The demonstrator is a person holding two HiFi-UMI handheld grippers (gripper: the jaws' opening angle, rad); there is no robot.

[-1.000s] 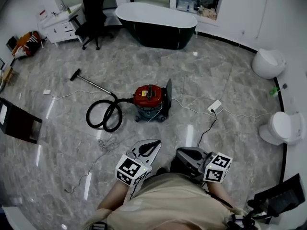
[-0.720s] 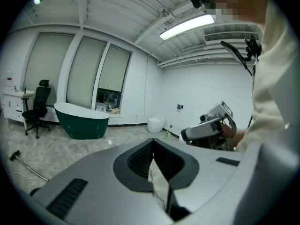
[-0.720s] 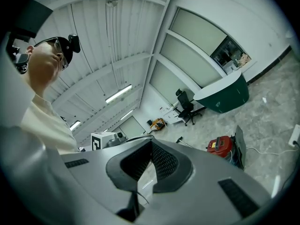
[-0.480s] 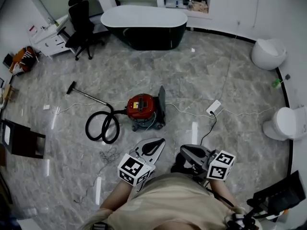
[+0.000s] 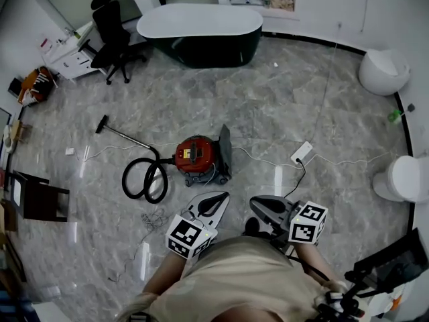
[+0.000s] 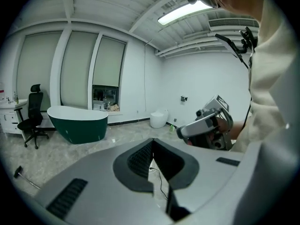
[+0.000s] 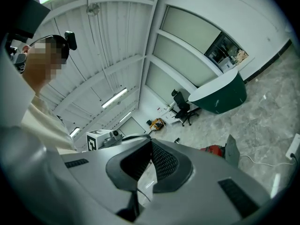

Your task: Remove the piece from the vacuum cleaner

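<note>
A grey marbled floor (image 5: 281, 86) fills the room. At the far wall stands a dark green bathtub (image 5: 199, 29) with a white inside. A black office chair (image 5: 110, 35) stands just left of it, beside a white cabinet (image 5: 67, 49). Two white toilets (image 5: 383, 71) (image 5: 402, 178) stand along the right wall, with a small green bottle (image 5: 395, 116) between them. A white power strip (image 5: 301, 152) lies on the floor, and a dark chair (image 5: 37, 196) stands at the left edge.
</note>
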